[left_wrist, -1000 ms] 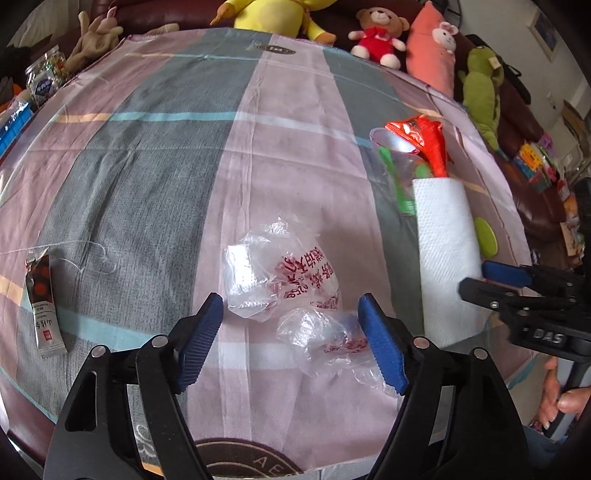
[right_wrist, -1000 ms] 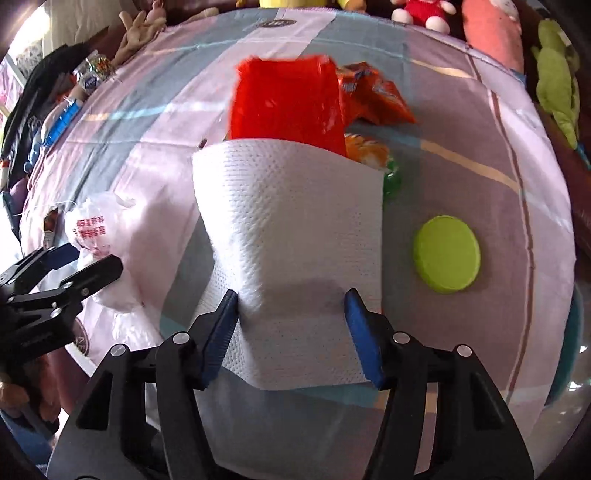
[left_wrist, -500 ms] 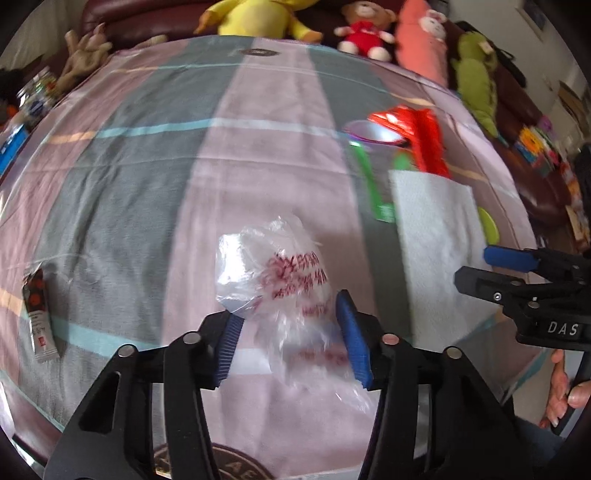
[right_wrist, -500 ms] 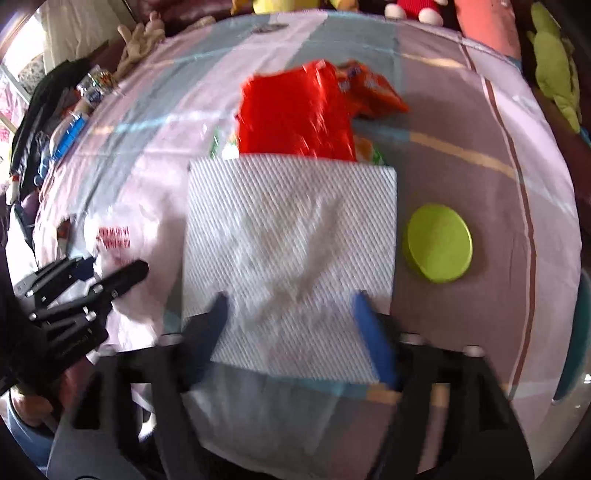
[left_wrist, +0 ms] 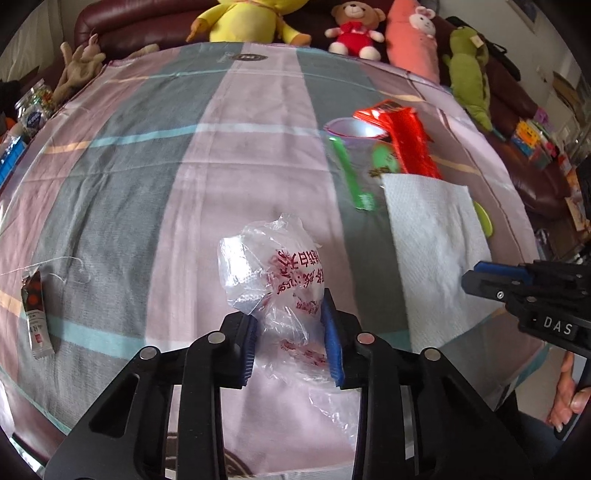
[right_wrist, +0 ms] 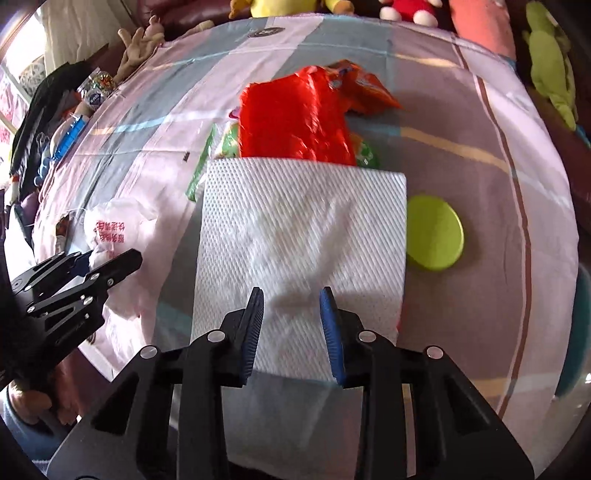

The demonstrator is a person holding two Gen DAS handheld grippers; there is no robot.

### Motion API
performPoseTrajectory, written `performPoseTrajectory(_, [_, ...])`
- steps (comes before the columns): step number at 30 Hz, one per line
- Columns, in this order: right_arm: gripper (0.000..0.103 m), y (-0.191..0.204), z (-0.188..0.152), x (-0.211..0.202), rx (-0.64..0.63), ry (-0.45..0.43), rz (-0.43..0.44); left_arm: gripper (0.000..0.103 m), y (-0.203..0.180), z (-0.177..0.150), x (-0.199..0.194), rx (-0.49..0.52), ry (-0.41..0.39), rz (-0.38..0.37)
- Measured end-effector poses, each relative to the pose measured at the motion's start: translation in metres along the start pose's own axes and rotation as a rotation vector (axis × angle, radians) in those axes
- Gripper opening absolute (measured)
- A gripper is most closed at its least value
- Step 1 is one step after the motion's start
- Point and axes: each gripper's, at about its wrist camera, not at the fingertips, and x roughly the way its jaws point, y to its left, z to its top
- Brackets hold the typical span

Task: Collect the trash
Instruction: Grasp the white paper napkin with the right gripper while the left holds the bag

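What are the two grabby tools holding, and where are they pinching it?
The left tool is closing on the plastic bag, near its lower crumpled end. The right tool is closing over the paper towel, near its closest edge.

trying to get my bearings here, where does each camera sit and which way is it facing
Left wrist: on the left tongs, aimed steeply down at the striped cloth; jaws closing around the clear plastic bag; the right tongs and a hand show at right.
Right wrist: on the right tongs, aimed down at the paper towel, jaws closing over it; the left tongs show at left.
Shared: bag, towel, red wrapper, green lid, plush toys.
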Motion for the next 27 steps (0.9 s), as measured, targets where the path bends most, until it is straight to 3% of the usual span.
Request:
performPoseTrajectory(1, [0.006,-0.001,-0.003,-0.002,0.0,0.003,0.008,0.03,-0.003,0.0,0.0,0.011,0.004,-0.006])
performPoseTrajectory(5, [0.005,-0.009,-0.009,-0.002,0.012,0.021,0.024,0.03,-0.015,0.0,0.005,0.041,0.021,0.001])
performPoseTrajectory(8, [0.022,-0.015,-0.004,-0.001,0.053,0.018,0.072,0.033,-0.012,0.0,0.001,0.023,0.009,-0.001])
performPoseTrajectory(9, [0.043,-0.014,-0.003,-0.002,0.047,0.0,0.061,0.034,-0.01,-0.001,0.0,0.021,0.005,0.016])
performPoseTrajectory(10, [0.055,-0.01,0.0,-0.002,0.024,-0.023,0.049,0.034,-0.008,-0.001,0.0,0.019,0.004,0.033])
performPoseTrajectory(13, [0.055,-0.003,0.005,0.007,0.0,-0.01,0.057,0.04,0.004,-0.004,0.003,-0.007,0.005,0.049])
performPoseTrajectory(15, [0.055,0.002,0.004,0.015,-0.029,-0.016,0.025,0.038,0.006,-0.005,0.002,-0.007,0.003,0.046])
performPoseTrajectory(17, [0.033,0.005,0.001,0.015,-0.056,-0.026,-0.013,0.032,0.002,-0.005,0.0,0.006,0.004,0.048])
performPoseTrajectory(18, [0.013,0.004,0.0,0.015,-0.058,-0.017,-0.001,0.031,-0.001,-0.005,-0.001,0.014,0.001,0.052])
performPoseTrajectory(19, [0.004,0.002,-0.002,0.014,-0.05,-0.008,0.015,0.03,-0.003,-0.004,0.0,0.017,-0.001,0.051])
performPoseTrajectory(25, [0.004,-0.007,-0.011,0.008,-0.039,0.007,0.02,0.03,-0.017,-0.005,0.001,0.048,0.007,0.016])
performPoseTrajectory(27, [0.009,-0.006,-0.009,0.004,-0.032,-0.008,0.029,0.03,-0.018,-0.006,0.001,0.048,0.004,0.033])
